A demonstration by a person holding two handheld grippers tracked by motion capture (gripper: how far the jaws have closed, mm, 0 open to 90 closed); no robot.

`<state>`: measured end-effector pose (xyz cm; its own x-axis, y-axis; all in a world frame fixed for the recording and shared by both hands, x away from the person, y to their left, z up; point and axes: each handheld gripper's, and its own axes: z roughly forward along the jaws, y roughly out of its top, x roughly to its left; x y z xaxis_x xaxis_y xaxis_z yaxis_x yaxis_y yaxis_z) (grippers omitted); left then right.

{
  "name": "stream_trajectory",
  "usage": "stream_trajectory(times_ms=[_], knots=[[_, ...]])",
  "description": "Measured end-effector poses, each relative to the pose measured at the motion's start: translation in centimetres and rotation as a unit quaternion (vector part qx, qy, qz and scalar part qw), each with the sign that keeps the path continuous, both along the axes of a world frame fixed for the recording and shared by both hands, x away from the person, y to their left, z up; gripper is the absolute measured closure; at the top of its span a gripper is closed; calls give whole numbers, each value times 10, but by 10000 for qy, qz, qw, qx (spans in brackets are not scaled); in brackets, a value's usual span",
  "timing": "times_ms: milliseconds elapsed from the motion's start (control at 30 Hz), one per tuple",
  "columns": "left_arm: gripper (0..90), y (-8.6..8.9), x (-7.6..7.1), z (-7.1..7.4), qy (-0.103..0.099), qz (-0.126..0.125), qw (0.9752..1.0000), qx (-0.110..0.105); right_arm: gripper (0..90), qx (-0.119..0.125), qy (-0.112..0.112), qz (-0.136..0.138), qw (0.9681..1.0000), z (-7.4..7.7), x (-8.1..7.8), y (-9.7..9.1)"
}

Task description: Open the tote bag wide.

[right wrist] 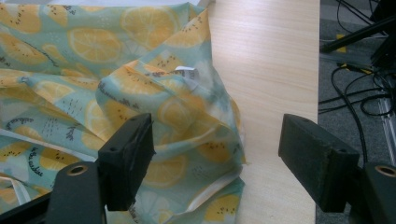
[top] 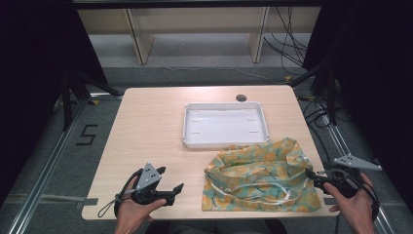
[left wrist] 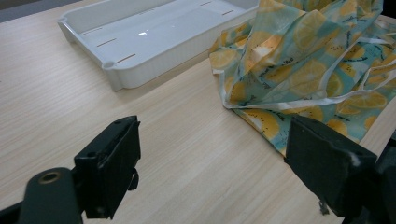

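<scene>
A: Start big. What's on the table [top: 146, 126]?

B: A white tray [top: 225, 125] sits far of centre, nothing in it. Just near of it, toward the right, lies the lemon-print cloth bag [top: 260, 175], crumpled, its white straps [top: 265, 194] looped across the near half. Its far edge looks to be touching the tray's near rim.

A: And the grippers?

B: The left gripper [top: 171, 180] hovers at the near left, jaws wide with bare wood between them, apart from the bag. The right gripper [top: 311, 176] is at the bag's right edge, jaws also spread wide, gripping nothing; in the right gripper view a raised fold [right wrist: 154, 88] lies just ahead of its jaws.

A: What could go wrong?

B: I'd judge the thin fabric is the trouble. A pinch on that fold may catch one layer only, so the bag slides or bunches instead of lifting. A jaw could also snag a loose strap and drag the bag against the tray.
</scene>
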<state>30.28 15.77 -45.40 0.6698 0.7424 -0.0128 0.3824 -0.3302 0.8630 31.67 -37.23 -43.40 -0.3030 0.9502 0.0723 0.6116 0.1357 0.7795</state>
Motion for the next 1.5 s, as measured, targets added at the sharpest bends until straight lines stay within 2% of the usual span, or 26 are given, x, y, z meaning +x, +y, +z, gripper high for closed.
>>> stream_trajectory(times_ms=[133, 200, 300, 467, 533, 567, 633, 667, 700, 800, 833, 867, 967, 1000, 1067, 1100, 1133, 1167, 1200, 1267, 1300, 1333, 1367, 1433, 1467, 1500], knots=[[190, -3, 1, -2, 3, -54, 10000, 38, 273, 33, 26, -30, 10000, 0, 0, 0], [191, -6, 3, -3, -7, -100, 9999, 58, 273, -47, -74, 60, 9999, 0, 2, -1], [194, -11, 6, -3, -1, -166, 9998, 131, 273, -44, -83, 56, 9999, 1, 2, -1], [197, -21, 11, -6, -25, -280, 9996, 56, 273, -30, -123, 61, 9999, 1, 2, -3], [200, -28, 14, -7, -46, -368, 9993, 50, 273, -43, -116, 57, 9999, 0, 3, -3], [204, -30, 16, -7, -71, -453, 9988, 154, 273, 4, -73, 13, 10000, 1, 2, -1], [207, -38, 19, -8, -39, -566, 9983, 113, 273, 93, -21, -13, 10000, 2, 1, 0], [207, -42, 20, -9, -96, -595, 9982, 68, 273, 38, -40, 2, 10000, 2, 1, 0], [211, -44, 22, -9, -133, -692, 9974, 159, 273, 5, -94, 30, 10000, 2, 1, -1], [215, -51, 24, -10, -94, -726, 9973, 92, 273, 43, -57, -7, 10000, 1, 1, -1], [216, -55, 27, -10, -108, -759, 9970, 48, 273, 134, -48, 22, 9999, 2, 1, -2], [220, -56, 29, -9, -120, -779, 9969, 59, 273, 69, -71, 30, 9999, 2, 1, -2], [245, -60, 33, -10, -69, -780, 9969, -33, 273, 93, -104, 51, 9999, 2, 2, -2], [263, -60, 35, -10, -77, -808, 9967, 27, 273, 41, -118, 52, 9999, 1, 2, -2], [263, -62, 37, -12, -37, -799, 9968, 18, 273, -50, -167, 118, 9998, 0, 3, -4], [263, -63, 38, -12, -45, -813, 9967, 5, 273, 40, -109, 96, 9999, 1, 2, -3], [264, -63, 39, -12, -57, -856, 9963, 103, 273, 39, -64, 26, 10000, 2, 1, -3], [269, -66, 40, -13, -29, -800, 9968, 8, 273, -58, -167, 66, 9998, 1, 2, -4], [274, -67, 42, -14, -38, -821, 9966, 57, 273, 33, -172, 125, 9998, 2, 2, -4], [276, -70, 44, -16, -20, -846, 9964, 15, 273, -122, -192, 101, 9997, 1, 3, -4], [285, -70, 44, -16, -20, -846, 9964, 15, 273, -4, -161, 139, 9998, 1, 3, -3], [296, -71, 46, -17, 5, -881, 9959, 186, 273, -13, -140, 142, 9998, 1, 3, -2], [300, -74, 46, -19, 27, -841, 9964, 45, 273, -4, -144, 147, 9998, 1, 3, -2], [331, -76, 47, -19, 52, -847, 9963, 130, 273, 131, -49, 49, 9999, 3, 1, 2], [341, -77, 49, -20, 36, -897, 9956, 258, 273, 79, -79, 77, 9999, 3, 2, 2], [356, -77, 49, -20, 36, -897, 9956, 258, 273, 44, -115, 153, 9998, 2, 3, 1]])
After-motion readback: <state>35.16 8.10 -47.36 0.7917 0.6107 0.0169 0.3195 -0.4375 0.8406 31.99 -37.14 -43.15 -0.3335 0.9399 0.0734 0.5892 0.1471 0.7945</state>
